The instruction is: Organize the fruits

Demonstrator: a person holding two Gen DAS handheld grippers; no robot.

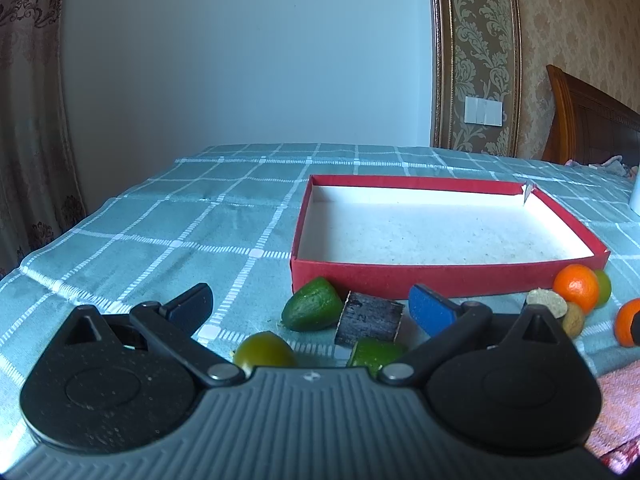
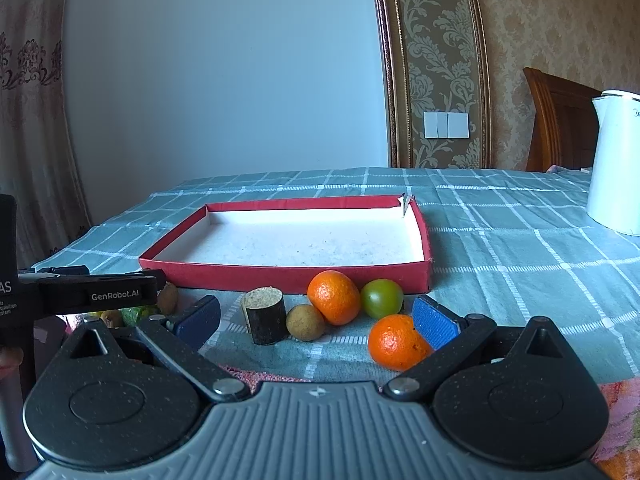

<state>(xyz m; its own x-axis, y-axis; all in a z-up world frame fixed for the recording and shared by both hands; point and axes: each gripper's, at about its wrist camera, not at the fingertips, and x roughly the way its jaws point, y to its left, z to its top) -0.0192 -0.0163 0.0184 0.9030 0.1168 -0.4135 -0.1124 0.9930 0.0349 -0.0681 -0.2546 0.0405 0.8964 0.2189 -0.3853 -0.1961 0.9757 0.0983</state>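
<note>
While open, right tool [image 2: 316, 320] faces oranges [image 2: 334, 297].

Both wrist cameras are sitting low over the surface [image 1: 160, 216], looking forward past their own fingers toward the red box [image 1: 440, 276] and the wall behind it. The left view is facing the box's near left corner from close by, while the right view is looking at its near long side [image 2: 288, 278] from slightly further to the right. Both are sharing the box, the dark cylinder [image 1: 370, 318] [image 2: 266, 320] and the oranges [image 1: 576, 286] [image 2: 334, 296] just before it.
</note>
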